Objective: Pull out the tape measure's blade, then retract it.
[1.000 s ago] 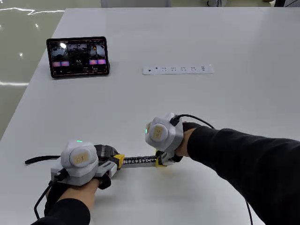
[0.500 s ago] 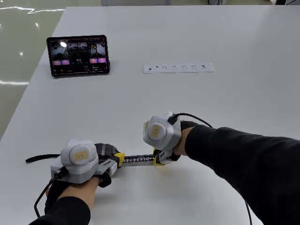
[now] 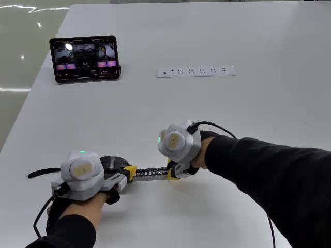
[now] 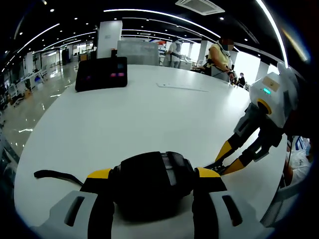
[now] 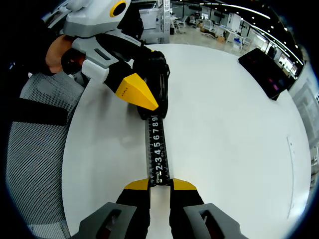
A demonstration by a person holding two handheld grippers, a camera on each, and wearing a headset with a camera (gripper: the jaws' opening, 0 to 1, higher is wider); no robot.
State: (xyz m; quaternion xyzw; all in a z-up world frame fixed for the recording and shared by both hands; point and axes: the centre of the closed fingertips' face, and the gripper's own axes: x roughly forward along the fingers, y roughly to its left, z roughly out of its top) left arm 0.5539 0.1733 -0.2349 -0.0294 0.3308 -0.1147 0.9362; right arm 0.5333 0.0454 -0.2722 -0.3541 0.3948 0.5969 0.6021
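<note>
Head view: the tape measure (image 3: 113, 165) lies on the white table (image 3: 232, 41) near the front edge. The left gripper (image 3: 123, 173) has its jaws closed in on both sides of the black case, so it looks firmly held. The blade (image 3: 150, 173) is out only a short way, lying flat on the table toward the right. Its free end is pinched in the right gripper (image 3: 173, 175), jaws nearly shut on it. Right gripper view shows numerals 2 to 9 printed along the blade between case and jaws.

Can't tell whether this is mid-pull or mid-retract. Risks as I judge them, either way:

- Slip at the tip – the right jaws hold a thin, slick strip. If the pinch eases under spring tension, the blade snaps back into the case & the step is lost.
- Case shifting – the rounded case could twist or slide between the 2 left jaws if the pull goes off-axis, esp. w/ nothing else bracing it.
- Kink – lifting or rolling the right gripper out of line w/ the case mouth could buckle the blade.
- Fast return – letting go all at once would whip the tip against the case; better fed back by hand.

The black strap (image 3: 41, 172) trails off to the left, clear of the work. Tablet (image 3: 85, 58) & power strip (image 3: 195, 72) sit well apart at the far side – no hazard.
</note>
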